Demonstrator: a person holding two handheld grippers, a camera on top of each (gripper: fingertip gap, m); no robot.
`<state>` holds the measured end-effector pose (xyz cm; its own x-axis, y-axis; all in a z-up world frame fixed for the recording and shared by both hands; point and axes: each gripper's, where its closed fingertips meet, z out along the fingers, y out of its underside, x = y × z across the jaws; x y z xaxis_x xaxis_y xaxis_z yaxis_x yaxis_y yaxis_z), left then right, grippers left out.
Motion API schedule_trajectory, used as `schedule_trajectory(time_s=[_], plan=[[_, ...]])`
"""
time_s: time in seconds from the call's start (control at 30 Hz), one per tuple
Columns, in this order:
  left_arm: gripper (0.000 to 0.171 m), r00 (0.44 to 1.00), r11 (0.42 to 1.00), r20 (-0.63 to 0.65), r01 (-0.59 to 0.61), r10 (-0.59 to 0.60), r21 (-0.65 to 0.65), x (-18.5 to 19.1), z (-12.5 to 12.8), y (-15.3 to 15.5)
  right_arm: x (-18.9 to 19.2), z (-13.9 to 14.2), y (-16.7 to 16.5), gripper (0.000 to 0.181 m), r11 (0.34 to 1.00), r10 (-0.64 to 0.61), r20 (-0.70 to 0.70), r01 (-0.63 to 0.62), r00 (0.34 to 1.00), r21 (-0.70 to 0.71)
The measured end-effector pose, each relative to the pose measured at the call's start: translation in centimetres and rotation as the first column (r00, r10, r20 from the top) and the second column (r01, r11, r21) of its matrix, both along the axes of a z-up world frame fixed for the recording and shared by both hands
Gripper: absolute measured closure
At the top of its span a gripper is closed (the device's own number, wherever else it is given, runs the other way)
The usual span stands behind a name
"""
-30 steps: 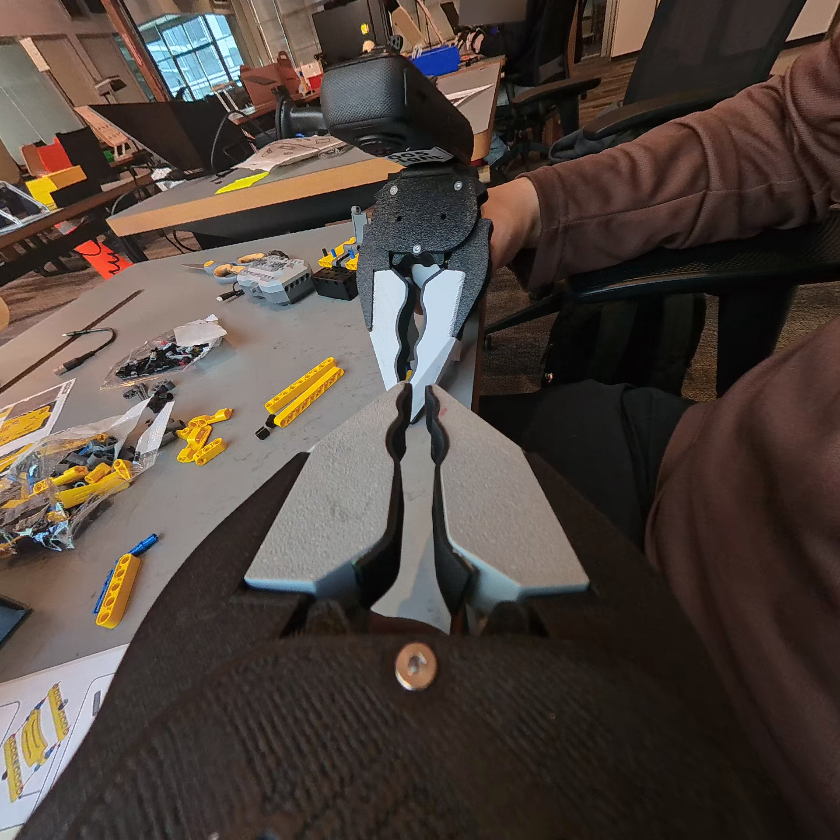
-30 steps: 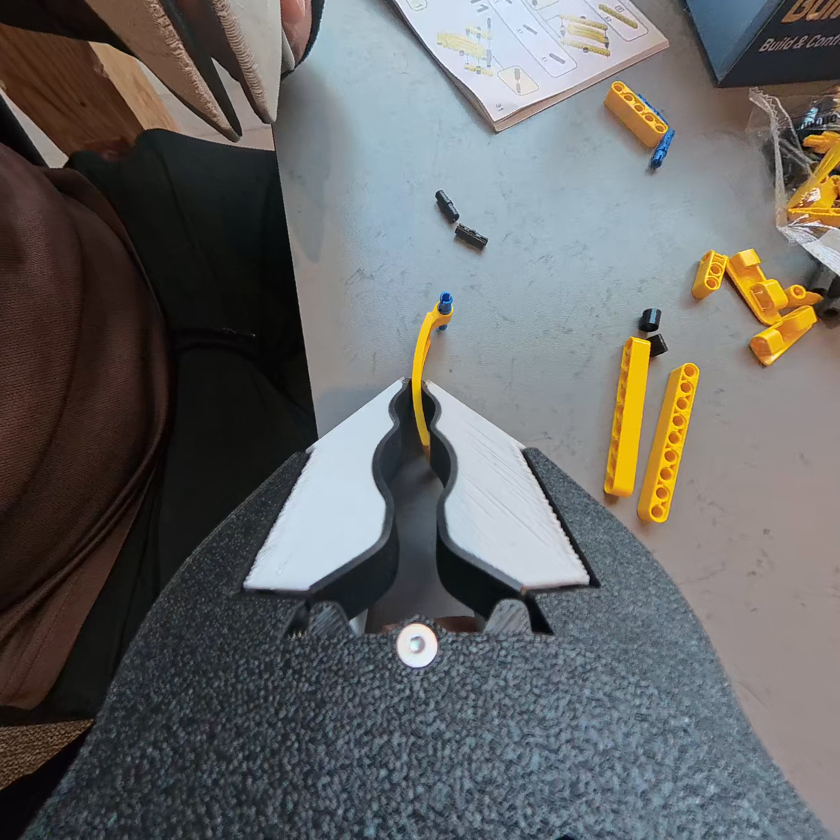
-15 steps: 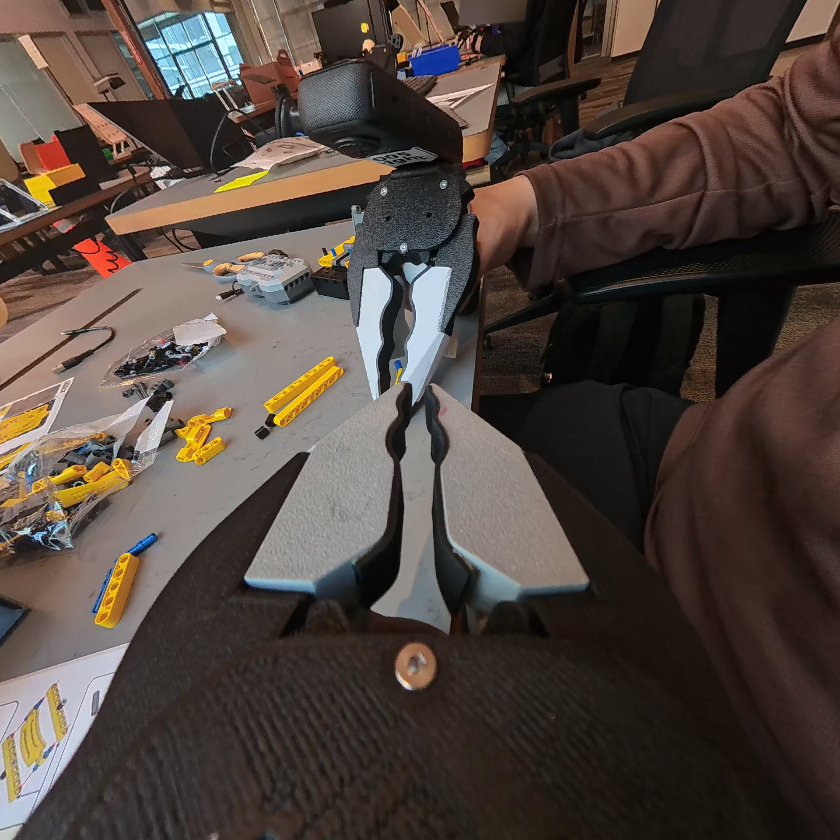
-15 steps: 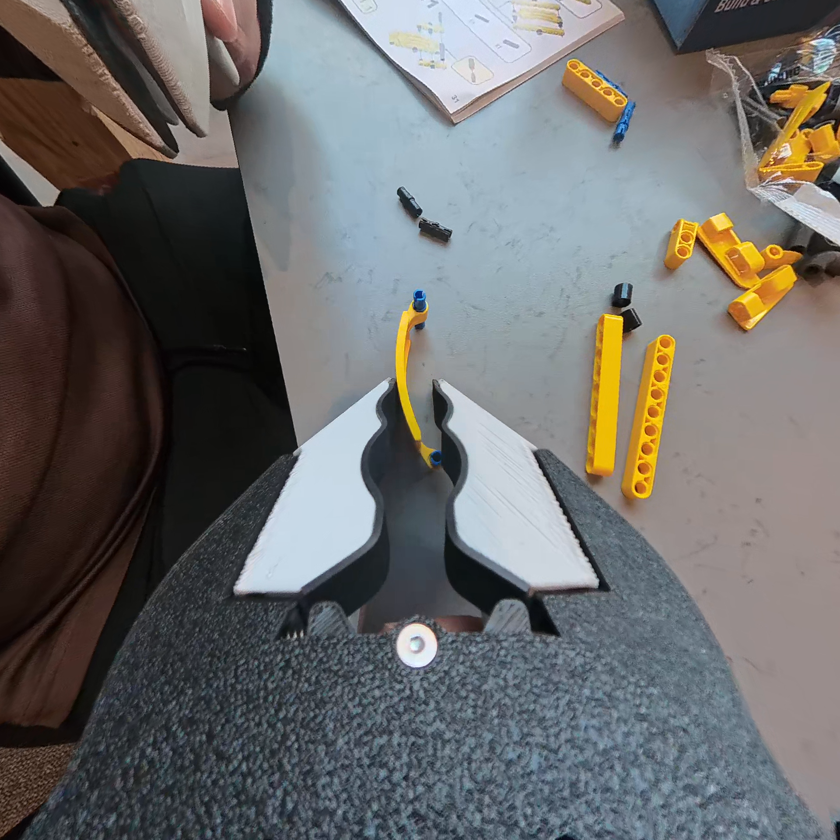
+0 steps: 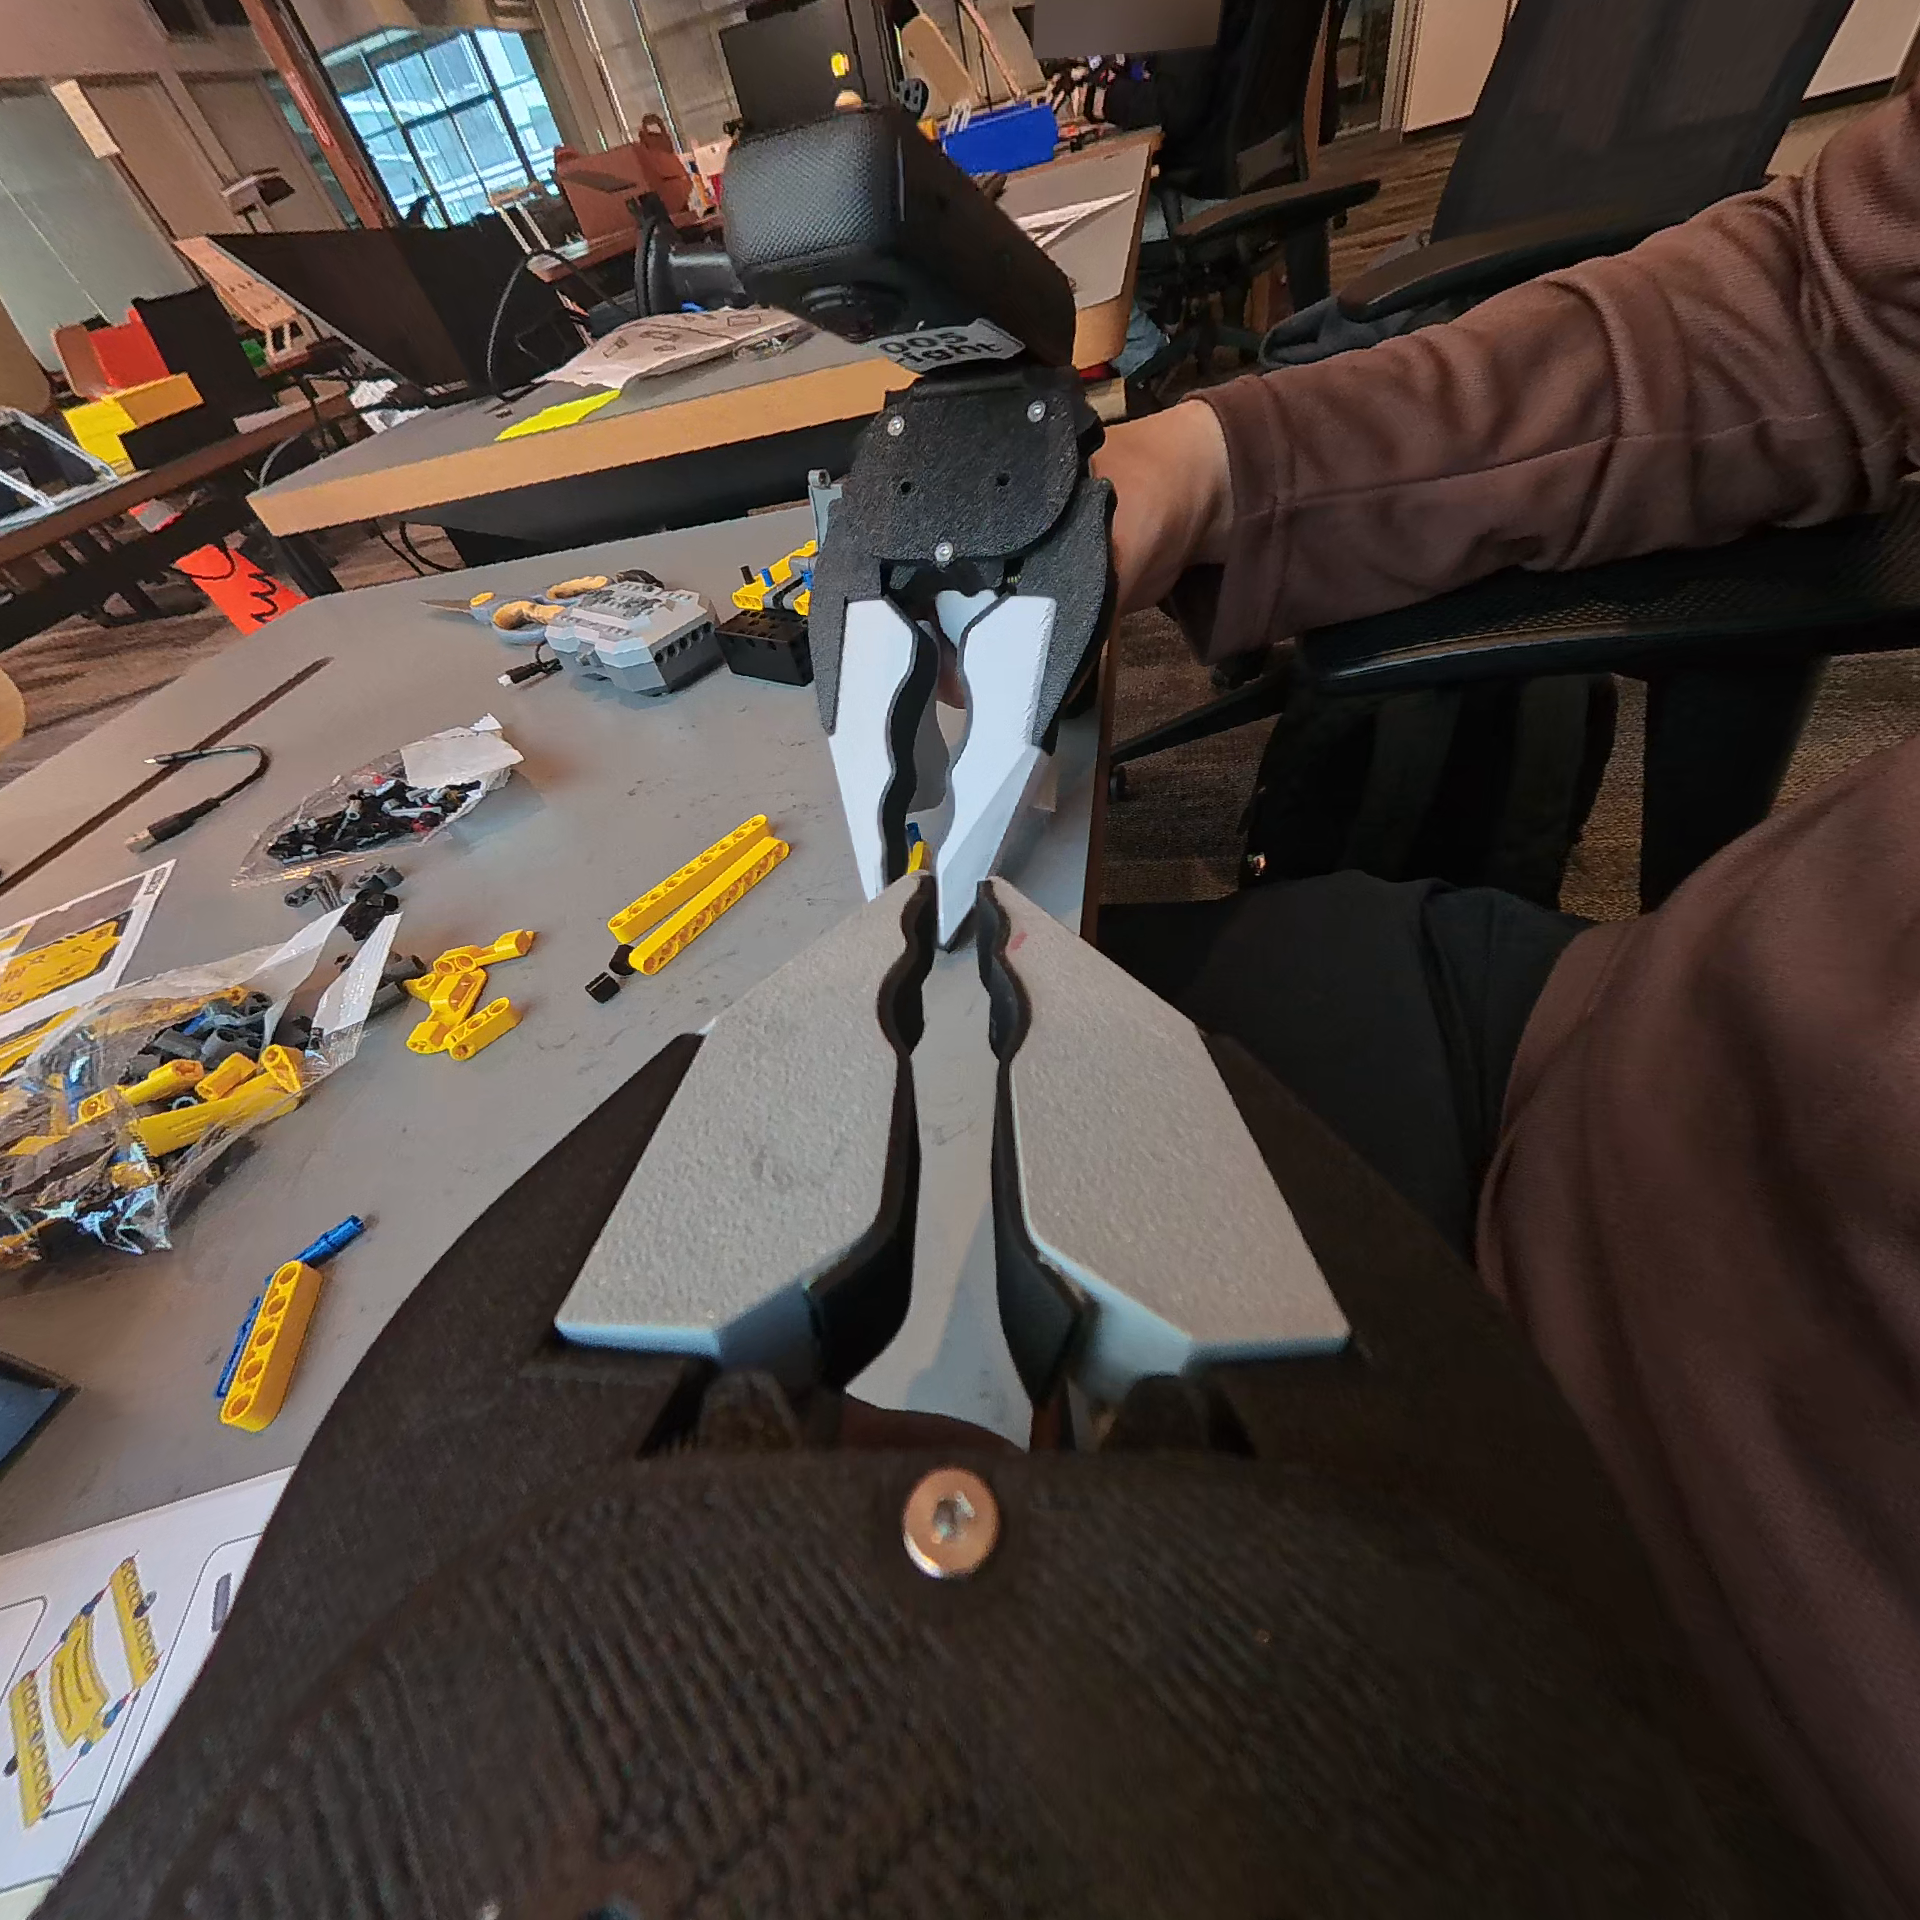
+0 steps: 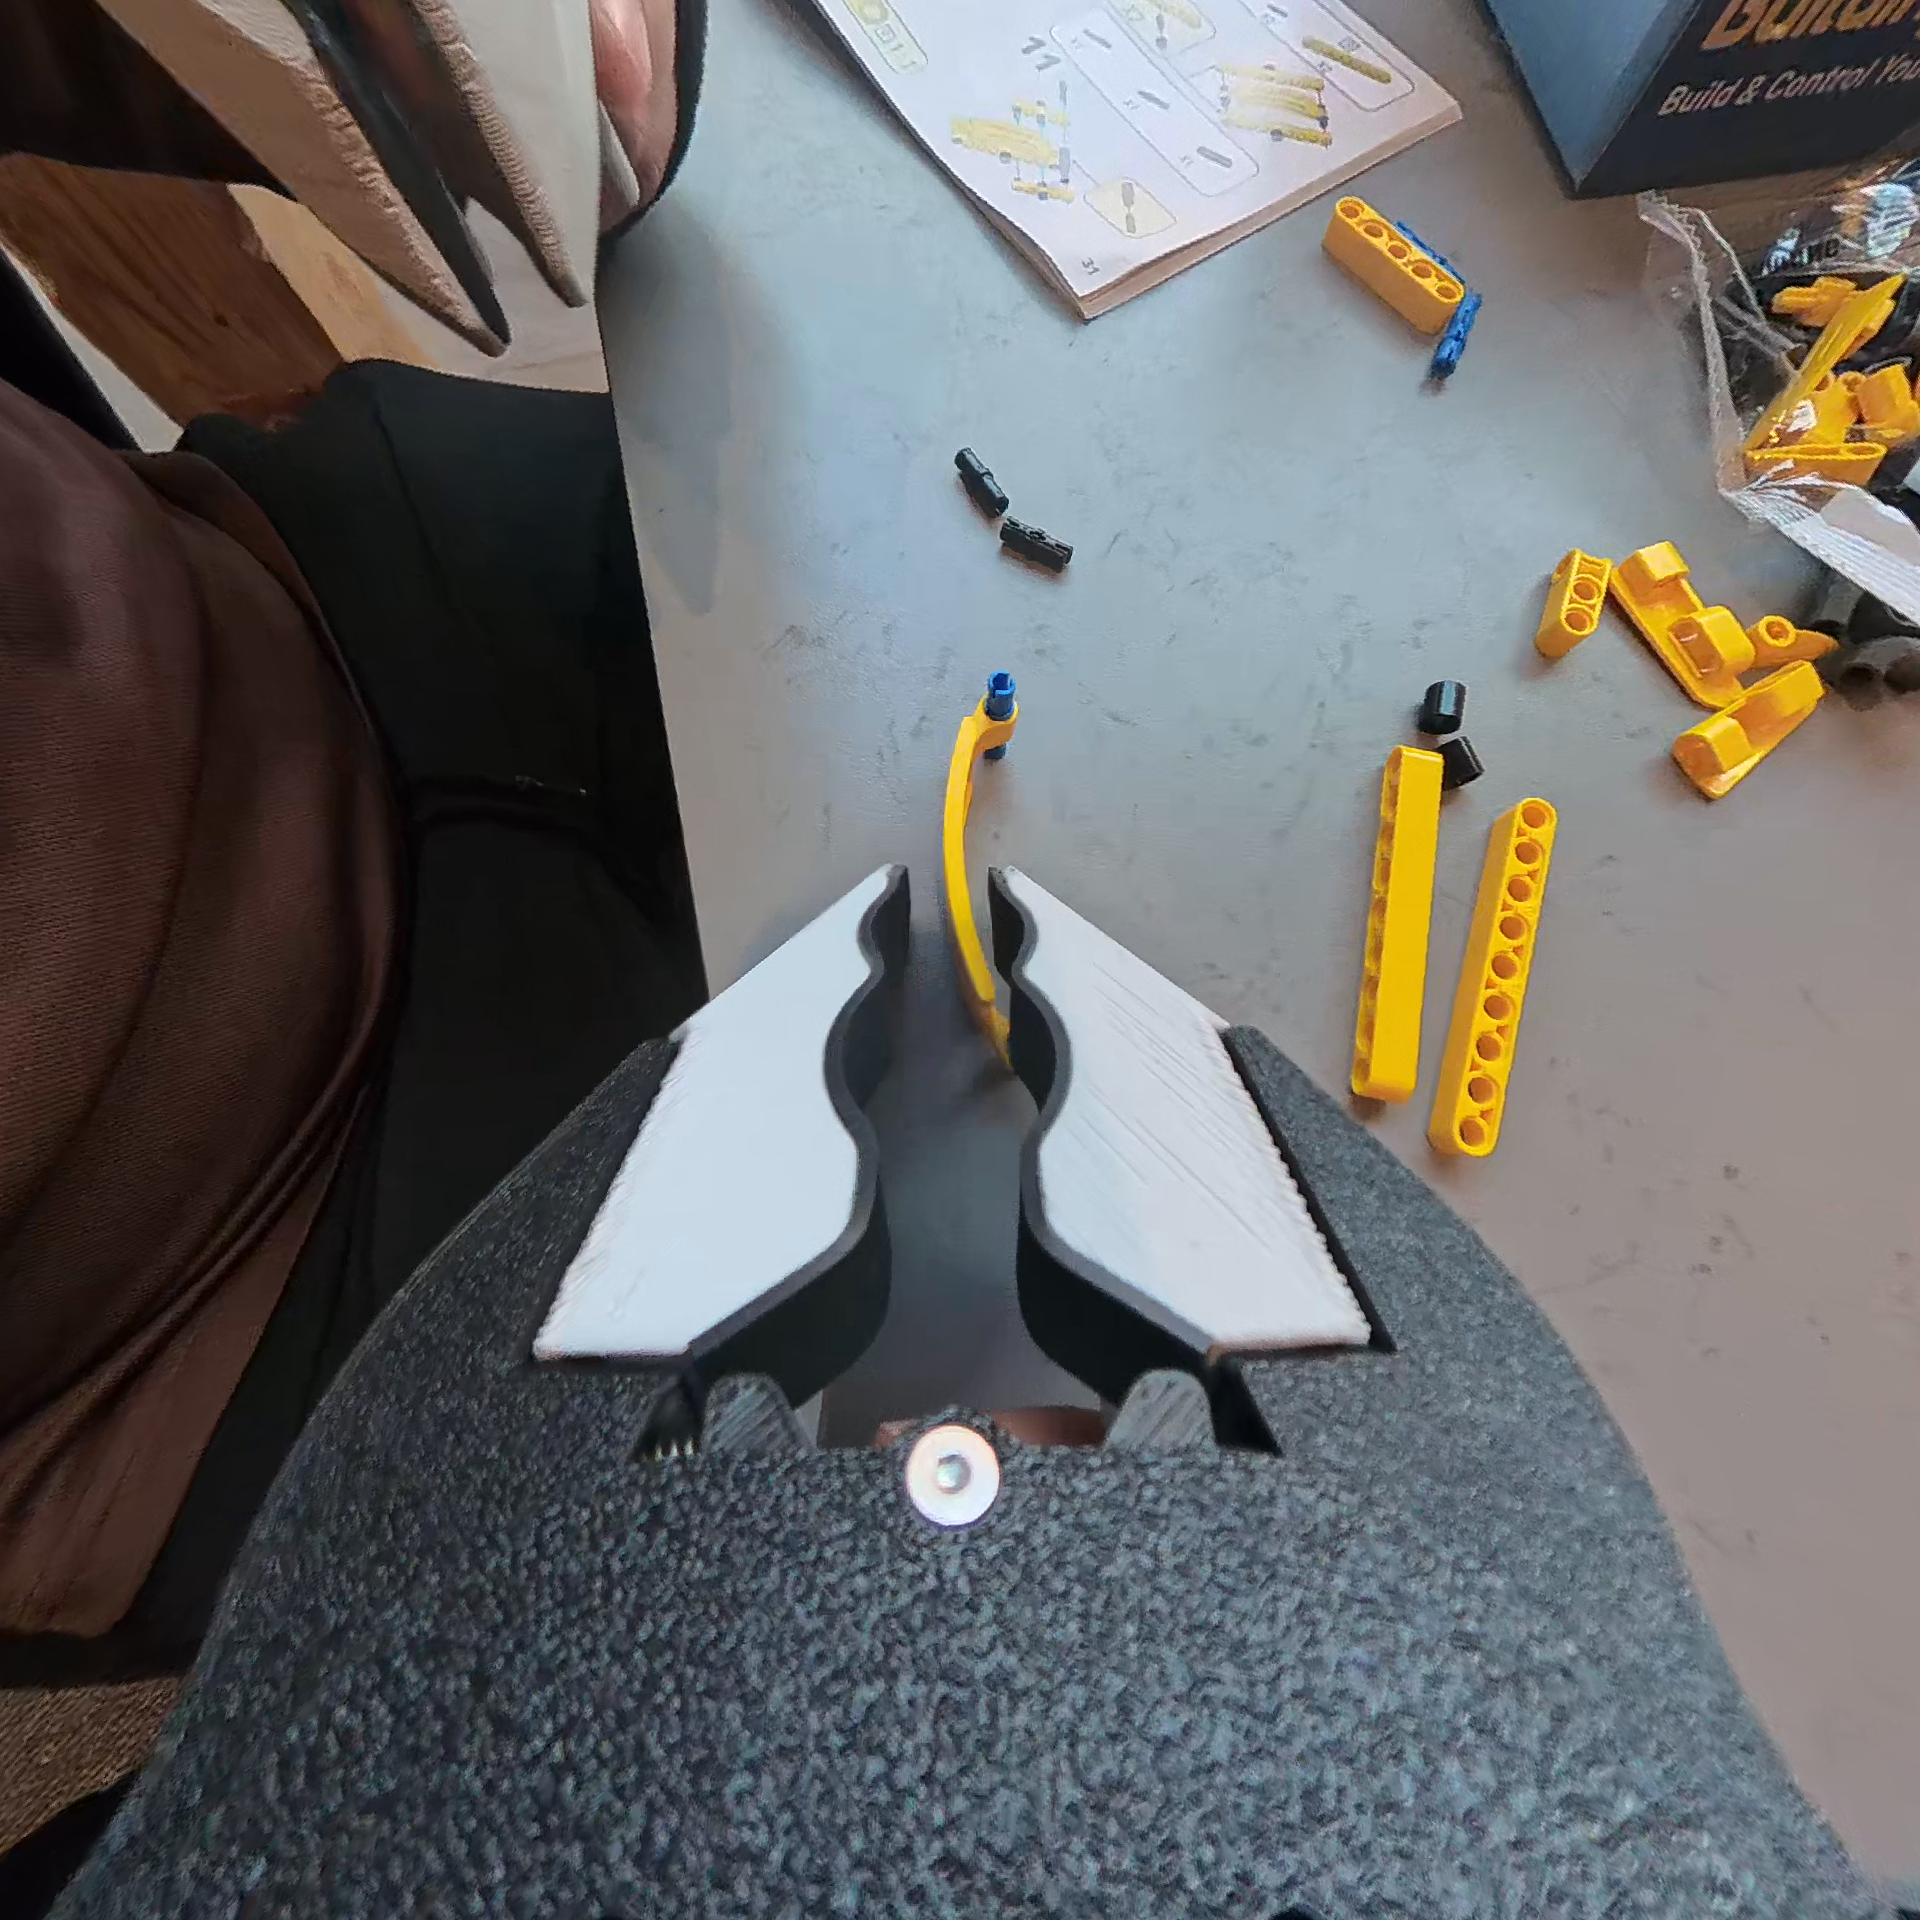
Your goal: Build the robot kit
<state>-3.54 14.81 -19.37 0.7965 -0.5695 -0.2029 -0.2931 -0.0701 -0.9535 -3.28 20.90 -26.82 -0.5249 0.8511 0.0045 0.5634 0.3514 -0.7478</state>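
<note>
My right gripper is open just above the grey table, near its edge. A thin curved yellow piece with a blue pin at its far end lies between its fingers, leaning on the right finger. It also peeks out between those fingers in the left wrist view. My left gripper is empty, its jaws almost together. It points tip to tip at the right gripper and also shows in the right wrist view.
Two long yellow beams lie right of the right gripper, with small yellow parts beyond. Two black pins, an instruction booklet, a short yellow beam, a parts bag and a dark box lie farther off. The person's lap is left of the table edge. My hands' fingertips stand some 10 cm from each other. Left tips and right tips are each some 20 cm from the short yellow beam. Look for it in the left wrist view too.
My right gripper was shut on the curved yellow piece a second ago; its jaws have opened and let the piece go. The left gripper has barely moved.
</note>
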Motion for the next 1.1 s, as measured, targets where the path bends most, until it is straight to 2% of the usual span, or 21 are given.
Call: schedule_trajectory(time_s=[0.1, 0.17, 0.3, 0.47, 0.57, 0.93, 1.03, 1.1], plan=[[0.168, 1.000, 1.000, 0.001, 0.000, 0.000, -0.002, 0.0, 0.0, 0.0, 0.1, -0.3, 0.2, 0.168, 1.000, -0.005, 0.020, 0.005, 1.000, 0.003], [0.168, 1.000, 1.000, 0.002, -0.001, 0.001, -0.003, 0.0, 0.0, 0.0, 0.1, -0.4, 0.2, 0.178, 1.000, -0.009, 0.032, 0.009, 0.999, 0.002], [0.168, 1.000, 1.000, 0.000, -0.001, 0.001, -0.002, 0.0, 0.0, 0.0, 0.1, -0.3, 0.2, 0.179, 1.000, -0.017, 0.037, 0.018, 0.999, -0.022], [0.168, 1.000, 1.000, 0.002, -0.001, 0.001, -0.004, 0.0, 0.0, 0.0, 0.1, 0.4, -0.8, 0.179, 0.977, -0.033, 0.103, 0.054, 0.994, -0.207], [0.167, 1.000, 1.000, 0.002, -0.002, 0.002, -0.004, 0.0, 0.0, 0.0, -0.4, 0.1, 0.1, 0.179, 0.969, -0.094, 0.130, 0.121, 0.987, -0.215], [0.167, 1.000, 1.000, 0.001, -0.003, 0.003, -0.004, 0.0, 0.0, 0.1, -0.4, -0.3, 0.9, 0.172, 0.956, -0.133, 0.171, 0.172, 0.976, -0.239], [0.167, 0.999, 0.999, 0.011, -0.035, 0.035, -0.023, -0.4, -0.1, 0.5, -0.5, -0.3, 1.4, 0.170, 0.959, -0.151, 0.156, 0.183, 0.976, -0.218], [0.171, 0.986, 0.984, 0.023, -0.160, 0.163, -0.083, -2.2, -0.7, 1.8, -0.6, 0.0, 1.6, 0.168, 0.956, -0.154, 0.143, 0.184, 0.978, -0.227]])
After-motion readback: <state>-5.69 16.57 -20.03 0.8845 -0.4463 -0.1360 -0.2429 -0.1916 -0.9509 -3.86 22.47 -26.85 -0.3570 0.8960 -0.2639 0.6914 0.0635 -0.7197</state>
